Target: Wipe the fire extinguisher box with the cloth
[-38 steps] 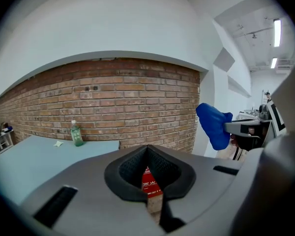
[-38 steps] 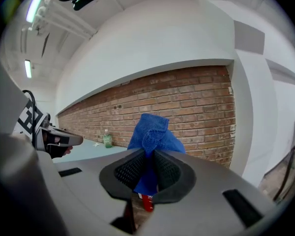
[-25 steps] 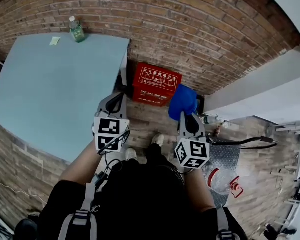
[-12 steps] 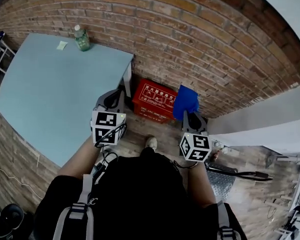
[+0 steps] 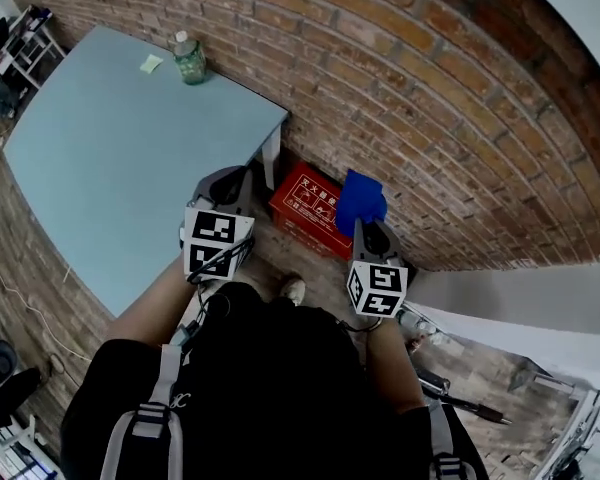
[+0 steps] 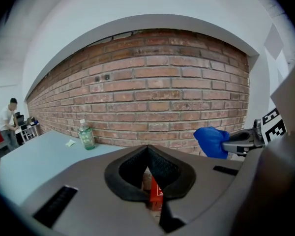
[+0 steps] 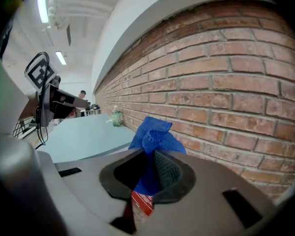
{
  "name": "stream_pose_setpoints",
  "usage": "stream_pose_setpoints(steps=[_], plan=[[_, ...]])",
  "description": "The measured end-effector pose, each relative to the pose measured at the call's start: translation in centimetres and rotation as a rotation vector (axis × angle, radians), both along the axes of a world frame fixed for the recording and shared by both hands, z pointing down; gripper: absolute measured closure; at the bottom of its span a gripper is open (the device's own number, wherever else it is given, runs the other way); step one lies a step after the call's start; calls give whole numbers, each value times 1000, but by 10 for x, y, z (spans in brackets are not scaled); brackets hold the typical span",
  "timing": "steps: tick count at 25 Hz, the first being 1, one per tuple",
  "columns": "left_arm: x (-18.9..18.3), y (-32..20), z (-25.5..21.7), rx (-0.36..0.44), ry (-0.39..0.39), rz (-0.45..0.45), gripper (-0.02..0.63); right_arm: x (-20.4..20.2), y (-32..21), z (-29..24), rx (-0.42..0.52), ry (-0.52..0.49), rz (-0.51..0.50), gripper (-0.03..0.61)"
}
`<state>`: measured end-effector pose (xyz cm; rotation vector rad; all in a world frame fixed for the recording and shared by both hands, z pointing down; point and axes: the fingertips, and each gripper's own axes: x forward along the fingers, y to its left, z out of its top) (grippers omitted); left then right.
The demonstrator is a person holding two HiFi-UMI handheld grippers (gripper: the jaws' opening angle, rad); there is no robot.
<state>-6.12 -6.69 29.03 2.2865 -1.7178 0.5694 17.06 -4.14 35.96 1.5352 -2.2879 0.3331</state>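
1. While the right gripper (image 5: pixel 364 230) clamps the blue cloth (image 5: pixel 360 198) between its jaws, with a bunch poking out past the tips, the left gripper (image 5: pixel 230 183) has its jaws pressed together on nothing.
2. The red fire extinguisher box (image 5: pixel 308 206) sits on the floor against the brick wall (image 5: pixel 430 118), just beside the table (image 5: pixel 110 148). Its long axis runs along the wall.
3. Key relation: the box lies below both grippers and between them in the head view. The cloth hangs over the box's right end, apart from it.
4. The right gripper is nearer and carries the cloth. The likely move is straight down onto the lid, then a sweep along the long axis toward the table.
5. The left gripper hovers by the table edge and looks spare.
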Motion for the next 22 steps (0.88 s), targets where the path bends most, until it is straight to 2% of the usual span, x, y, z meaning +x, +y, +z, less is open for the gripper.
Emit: stream_pose_setpoints(steps=[5, 13, 17, 22], plan=[[-2, -7, 15, -24, -9, -37, 607, -24, -21, 29, -68, 21, -90, 531], [-16, -33, 54, -69, 0, -11, 607, -59, -58, 82, -155, 38, -53, 531], [-6, -42, 77, -80, 13, 55, 607, -85, -75, 126, -219, 64, -81, 531], [-5, -31, 115, -160, 13, 134, 607, -109, -87, 191, -313, 139, -100, 531]])
